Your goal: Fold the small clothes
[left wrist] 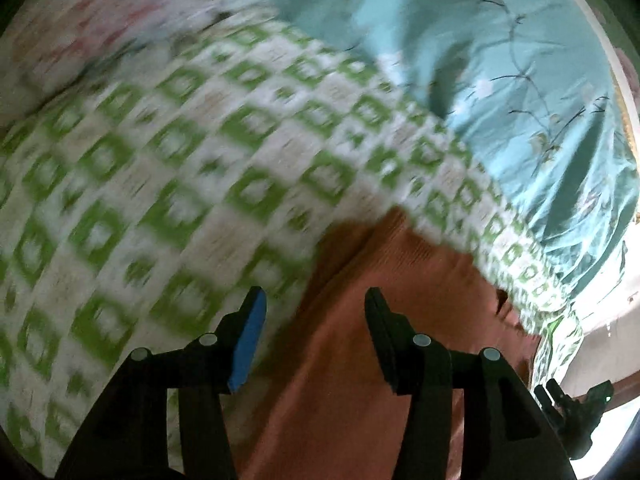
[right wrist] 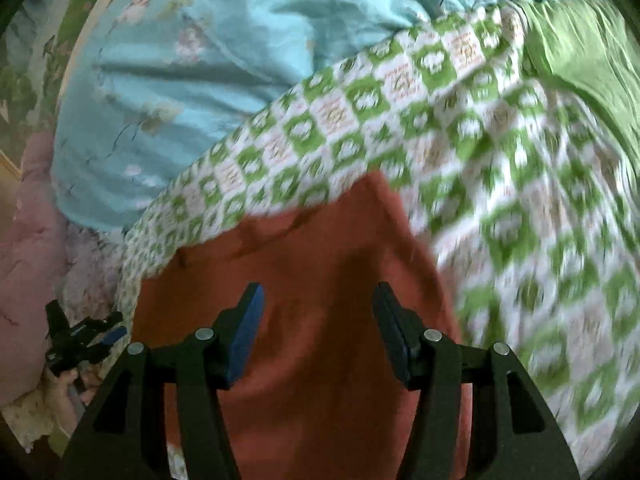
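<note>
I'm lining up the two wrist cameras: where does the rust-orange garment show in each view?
Left wrist: the rust-orange garment fills the lower centre-right, under the left gripper, whose jaws stand open.
Right wrist: it fills the lower centre, under the right gripper, jaws also open.
Shared landmark: the green-and-white checked cover, whose edge meets the teal blanket just beyond the garment.

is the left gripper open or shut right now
Open. In the left wrist view, the left gripper shows a wide gap between its fingers, with only the rust-orange garment visible below; nothing is pinched.
</note>
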The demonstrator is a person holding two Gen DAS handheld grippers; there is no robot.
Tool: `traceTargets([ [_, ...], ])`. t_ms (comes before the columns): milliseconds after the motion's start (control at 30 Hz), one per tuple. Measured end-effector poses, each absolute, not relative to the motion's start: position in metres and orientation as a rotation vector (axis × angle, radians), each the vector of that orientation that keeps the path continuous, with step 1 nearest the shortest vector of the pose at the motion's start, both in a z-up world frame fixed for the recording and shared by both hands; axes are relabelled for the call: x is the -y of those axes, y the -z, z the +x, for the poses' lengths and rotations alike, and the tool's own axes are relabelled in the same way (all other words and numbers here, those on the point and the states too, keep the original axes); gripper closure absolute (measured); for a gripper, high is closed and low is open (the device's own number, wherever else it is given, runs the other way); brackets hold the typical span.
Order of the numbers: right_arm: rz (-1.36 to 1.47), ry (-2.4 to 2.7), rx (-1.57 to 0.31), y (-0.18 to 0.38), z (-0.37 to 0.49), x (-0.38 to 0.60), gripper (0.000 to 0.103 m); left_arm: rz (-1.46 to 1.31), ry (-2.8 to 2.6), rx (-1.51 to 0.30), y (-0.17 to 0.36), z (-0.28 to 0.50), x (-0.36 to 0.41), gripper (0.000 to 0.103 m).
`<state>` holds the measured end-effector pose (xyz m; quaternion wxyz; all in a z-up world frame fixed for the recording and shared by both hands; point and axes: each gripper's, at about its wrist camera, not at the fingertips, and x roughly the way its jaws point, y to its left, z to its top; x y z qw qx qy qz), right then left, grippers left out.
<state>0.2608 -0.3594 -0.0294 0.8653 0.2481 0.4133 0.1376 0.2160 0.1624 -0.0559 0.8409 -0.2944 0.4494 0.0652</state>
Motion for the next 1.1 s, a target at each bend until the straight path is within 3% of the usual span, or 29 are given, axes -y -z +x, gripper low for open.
traceTargets([
  [267, 0.548, -0.323, -0.92, 0.041, 0.212, 0.322, 0.043, -0.662, -0.121, -0.979, 0.063, 0.139, -0.161, 0.051],
  [467, 0.572, -0.309, -0.919, 0.038, 0.174, 0.301, 0.041, -0.689, -0.027, -1.005, 0.058, 0.099, -0.141, 0.045],
  [733, 0.579, -0.32, -0.903, 0.027, 0.138, 0.29, 0.037, -0.682, 0.089, -1.12, 0.074, 0.071, -0.095, 0.044],
  [1100, 0.535, -0.361, -0.954, 0.027, 0.131, 0.28, 0.037, -0.825, 0.091, -1.105, 0.09, 0.051, -0.089, 0.034],
])
